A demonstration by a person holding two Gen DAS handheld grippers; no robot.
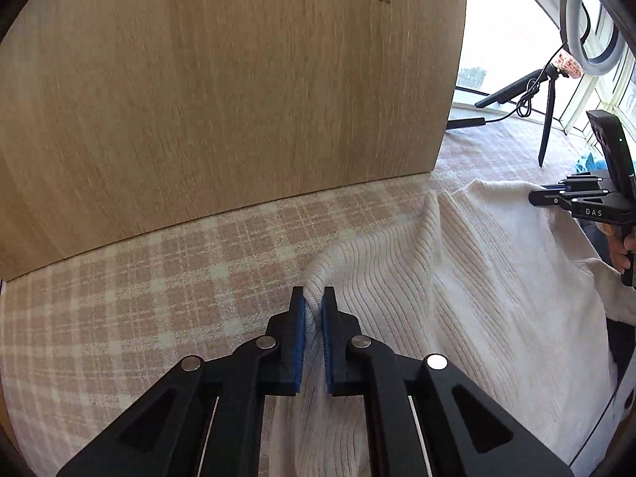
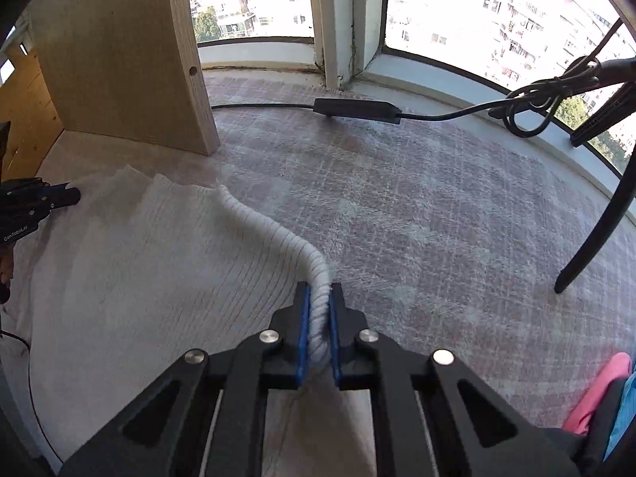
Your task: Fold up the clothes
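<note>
A cream ribbed knit sweater [image 1: 477,270] lies spread on a pink and white checked cloth [image 1: 159,290]. My left gripper [image 1: 313,298] is shut on a bunched corner of the sweater, pinched between its blue pads. My right gripper [image 2: 318,294] is shut on the sweater's [image 2: 139,270] rolled ribbed edge, which curves away toward the far left. The right gripper [image 1: 534,195] also shows at the right of the left wrist view, held by a hand. In the right wrist view the left gripper [image 2: 75,195] pokes in from the left edge.
An upright wooden panel [image 1: 238,79] stands just behind the cloth, also seen as the wooden panel [image 2: 119,59]. A black tripod [image 1: 544,119] with a ring light stands to the right; its leg [image 2: 596,214] and cable [image 2: 357,109] lie near the window. Pink fabric [image 2: 600,389] sits at bottom right.
</note>
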